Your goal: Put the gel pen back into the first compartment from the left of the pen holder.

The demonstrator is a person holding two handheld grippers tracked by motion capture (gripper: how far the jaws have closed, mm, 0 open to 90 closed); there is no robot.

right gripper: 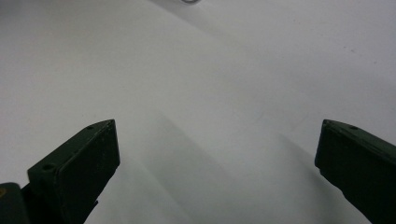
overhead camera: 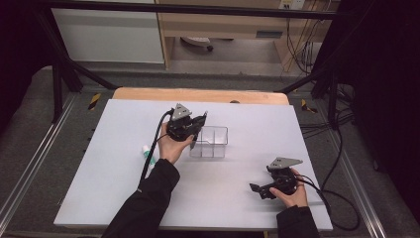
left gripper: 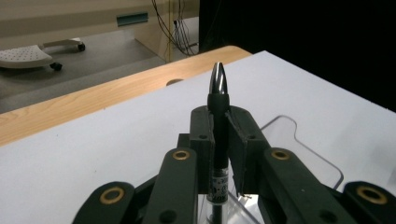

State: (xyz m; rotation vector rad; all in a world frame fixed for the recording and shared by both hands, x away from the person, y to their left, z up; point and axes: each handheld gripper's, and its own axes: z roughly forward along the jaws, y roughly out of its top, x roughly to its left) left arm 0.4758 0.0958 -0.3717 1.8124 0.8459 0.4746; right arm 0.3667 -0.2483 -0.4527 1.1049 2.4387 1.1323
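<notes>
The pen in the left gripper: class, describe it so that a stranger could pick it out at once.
On the white table, find the clear plastic box near the middle. The left gripper hangs over its edge, shut on a black pen. Unlike the white-and-green tube lying flat nearby, it has a shiny pointed cap.

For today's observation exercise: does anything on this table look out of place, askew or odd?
Little stands out. A white and green tube lies on its side on the table, apart from the clear box. The left gripper clamps a pen beside that box; the right gripper is open.
</notes>
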